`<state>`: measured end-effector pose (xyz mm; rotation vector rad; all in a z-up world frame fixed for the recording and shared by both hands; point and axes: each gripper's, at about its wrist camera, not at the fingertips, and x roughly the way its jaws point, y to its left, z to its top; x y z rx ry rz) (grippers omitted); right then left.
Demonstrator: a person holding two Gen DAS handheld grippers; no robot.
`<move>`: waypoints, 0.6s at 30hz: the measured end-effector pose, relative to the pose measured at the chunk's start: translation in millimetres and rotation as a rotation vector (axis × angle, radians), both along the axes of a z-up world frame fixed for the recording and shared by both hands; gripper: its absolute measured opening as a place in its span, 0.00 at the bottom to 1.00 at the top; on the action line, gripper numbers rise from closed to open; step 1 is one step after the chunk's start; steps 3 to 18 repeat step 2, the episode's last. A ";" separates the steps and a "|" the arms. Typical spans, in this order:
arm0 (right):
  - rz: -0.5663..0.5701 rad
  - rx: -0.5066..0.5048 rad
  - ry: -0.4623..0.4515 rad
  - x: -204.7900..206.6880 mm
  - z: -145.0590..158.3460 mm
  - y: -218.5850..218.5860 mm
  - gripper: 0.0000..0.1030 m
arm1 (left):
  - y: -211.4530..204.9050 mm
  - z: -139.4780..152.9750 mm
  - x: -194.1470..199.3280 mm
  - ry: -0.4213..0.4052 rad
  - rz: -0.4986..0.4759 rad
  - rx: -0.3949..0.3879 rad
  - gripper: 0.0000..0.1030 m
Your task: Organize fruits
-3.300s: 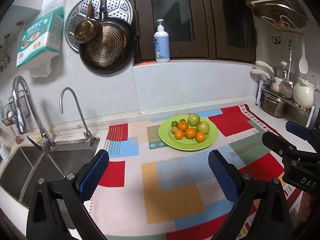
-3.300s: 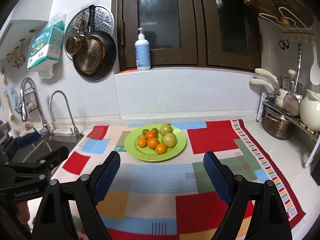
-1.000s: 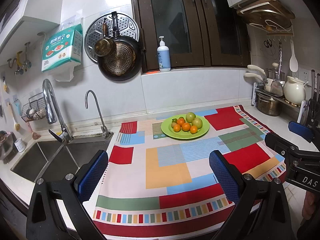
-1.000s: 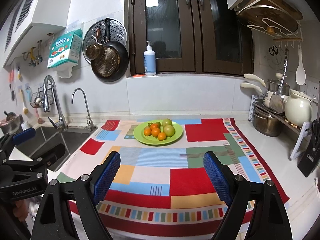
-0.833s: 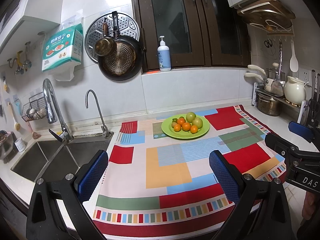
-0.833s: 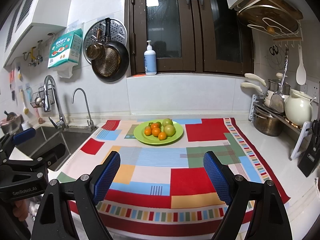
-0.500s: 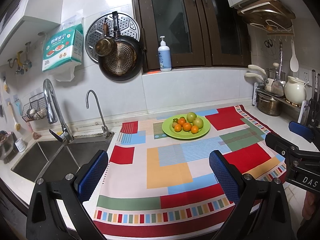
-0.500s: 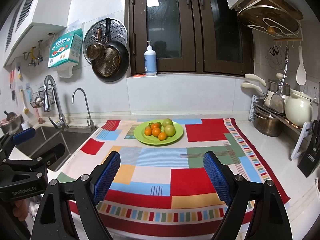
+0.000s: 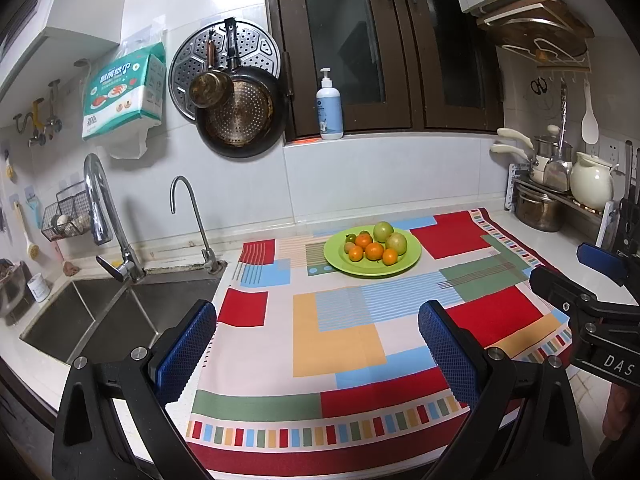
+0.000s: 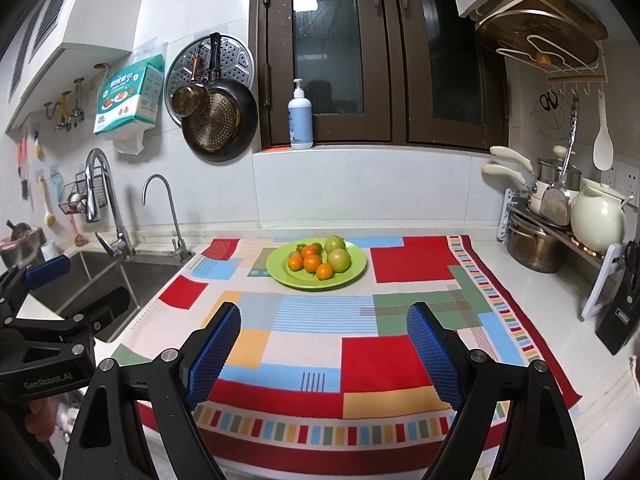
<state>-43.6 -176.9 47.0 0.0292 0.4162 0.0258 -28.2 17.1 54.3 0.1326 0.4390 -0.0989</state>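
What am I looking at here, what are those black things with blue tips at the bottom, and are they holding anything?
Those are two hand-held grabbing tools; a person holds one in each hand. Each has a wide-angle camera looking out along its two blue-padded fingers, so there is one picture per tool. The left tool fills the bottom of the left picture, the right tool the bottom of the right one, and each shows at the other picture's edge. Both are open and hold nothing. Ahead is a kitchen counter with a colourful cloth. On it sits a green plate with small orange fruits and larger green ones. A sink lies to the left.
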 end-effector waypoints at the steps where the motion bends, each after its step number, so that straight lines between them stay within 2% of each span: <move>1: 0.001 0.000 0.002 1.9 -0.2 0.4 0.83 | 0.1 -0.4 0.8 0.002 0.000 -0.001 1.00; 18: 0.002 0.000 0.003 2.6 -0.6 0.7 0.83 | 0.0 -0.9 1.8 0.003 0.000 -0.001 1.00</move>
